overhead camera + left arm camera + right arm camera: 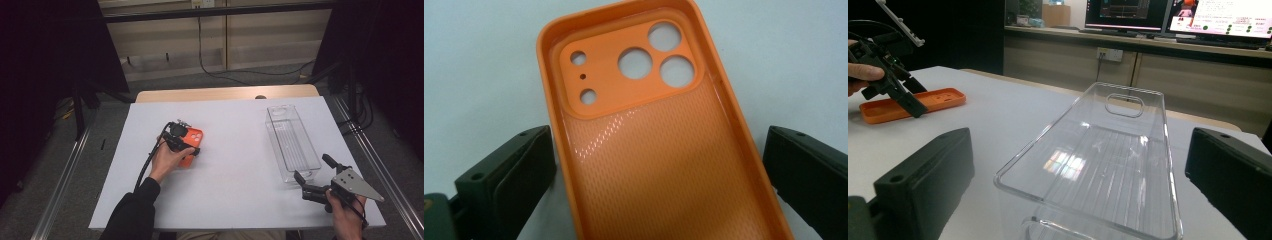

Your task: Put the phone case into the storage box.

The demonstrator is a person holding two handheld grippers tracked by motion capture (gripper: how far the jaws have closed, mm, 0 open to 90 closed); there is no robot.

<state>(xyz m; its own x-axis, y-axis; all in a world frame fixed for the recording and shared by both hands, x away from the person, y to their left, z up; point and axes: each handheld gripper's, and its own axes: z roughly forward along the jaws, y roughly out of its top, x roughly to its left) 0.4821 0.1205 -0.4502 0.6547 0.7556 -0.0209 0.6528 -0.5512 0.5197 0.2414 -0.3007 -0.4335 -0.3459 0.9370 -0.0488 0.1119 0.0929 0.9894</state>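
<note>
1. The orange soft-plastic phone case (191,146) lies flat on the white counter (235,180), open side up, a little left of the counter's middle and well in from its left edge.
2. My left hand-held gripper (186,145) hangs right over the case; its jaws are spread wide, one to each long side of the case, and neither presses on it.
3. In the left gripper view the case (664,150) runs up between those two black jaws, its camera cut-outs at the far end and its ribbed inner floor glossy under the light.
4. My left hand (167,160) holds that gripper from the near side, with its black cable trailing back toward the counter's near edge.
5. The clear, long rectangular plastic bin (291,141) stands upright on the right half of the counter, its length running from the far edge toward the near-right corner, with nothing in it.
6. My right hand-held gripper (312,170) sits near the near-right corner, just short of the bin's near end, jaws wide apart and holding nothing.
7. In the right gripper view the bin (1098,160) lies between and beyond the jaws, untouched; the case (913,104) and my left hand-held gripper (895,85) show farther off.
</note>
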